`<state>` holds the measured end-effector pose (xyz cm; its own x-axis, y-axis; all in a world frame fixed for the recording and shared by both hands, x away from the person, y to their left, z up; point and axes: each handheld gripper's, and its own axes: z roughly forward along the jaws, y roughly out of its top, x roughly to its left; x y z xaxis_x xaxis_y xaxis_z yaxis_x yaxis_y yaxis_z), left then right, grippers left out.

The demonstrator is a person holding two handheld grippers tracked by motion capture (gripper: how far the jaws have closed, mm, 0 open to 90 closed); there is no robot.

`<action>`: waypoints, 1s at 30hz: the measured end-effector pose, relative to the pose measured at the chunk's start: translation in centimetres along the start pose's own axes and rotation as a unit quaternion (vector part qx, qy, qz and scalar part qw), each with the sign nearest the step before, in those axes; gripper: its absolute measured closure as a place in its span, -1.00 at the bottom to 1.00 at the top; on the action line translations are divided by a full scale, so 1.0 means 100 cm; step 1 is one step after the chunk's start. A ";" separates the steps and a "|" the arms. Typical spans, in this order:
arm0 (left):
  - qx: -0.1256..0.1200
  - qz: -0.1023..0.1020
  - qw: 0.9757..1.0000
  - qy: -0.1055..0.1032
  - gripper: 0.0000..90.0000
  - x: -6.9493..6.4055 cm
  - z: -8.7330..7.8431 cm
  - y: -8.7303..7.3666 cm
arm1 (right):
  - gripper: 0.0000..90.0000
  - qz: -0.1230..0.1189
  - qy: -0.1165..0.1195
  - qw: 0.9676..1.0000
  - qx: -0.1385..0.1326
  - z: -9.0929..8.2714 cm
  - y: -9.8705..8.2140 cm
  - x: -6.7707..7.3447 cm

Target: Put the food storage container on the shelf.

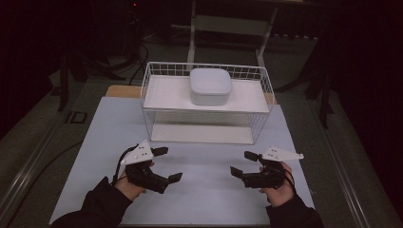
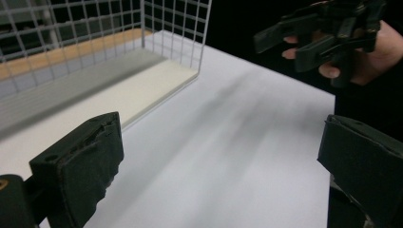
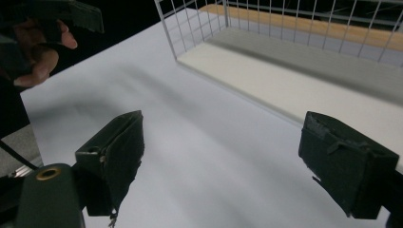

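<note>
Two black two-jaw grippers are hovering over the pale blue-grey table top [image 1: 204, 190]; the left gripper [image 1: 167, 164] and the right gripper [image 1: 244, 163] are both standing wide with nothing between; beyond them, well apart, the white lidded square container [image 1: 210, 86] is sitting on the upper shelf of the white wire rack [image 1: 157, 76].

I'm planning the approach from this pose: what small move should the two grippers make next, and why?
Probably bring both forward and up toward the white lidded container on the upper shelf of the wire rack. The left gripper and right gripper hover low over the table, jaws open and empty, short of the rack's front, with the container above and between them.
</note>
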<state>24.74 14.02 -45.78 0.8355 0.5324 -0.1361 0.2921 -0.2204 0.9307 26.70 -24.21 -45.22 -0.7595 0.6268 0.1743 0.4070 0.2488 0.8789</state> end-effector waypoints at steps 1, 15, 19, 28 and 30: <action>0.001 -0.002 1.000 0.003 -0.98 0.001 -0.001 -0.004 | -0.67 -0.001 0.001 1.000 0.001 -0.001 -0.004 -0.001; 0.027 0.003 0.999 0.033 -0.98 0.006 -0.014 -0.043 | -0.66 0.009 -0.024 1.000 0.012 -0.015 -0.045 -0.014; 0.029 -0.001 0.999 0.045 -0.98 0.010 -0.020 -0.049 | -0.66 0.012 -0.033 0.999 0.009 -0.017 -0.051 -0.021; 0.035 -0.009 0.996 0.079 -0.98 0.022 -0.032 -0.070 | -0.66 0.025 -0.048 0.998 0.016 -0.019 -0.065 -0.029; 0.038 -0.007 0.996 0.082 -0.98 0.023 -0.033 -0.073 | -0.66 0.027 -0.049 0.998 0.015 -0.018 -0.067 -0.031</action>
<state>22.96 19.54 -51.79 0.7453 0.6611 -0.0864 0.3428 -0.2689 0.9001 25.39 -29.11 -50.81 -0.6836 0.7083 0.1762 0.4622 0.2333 0.8555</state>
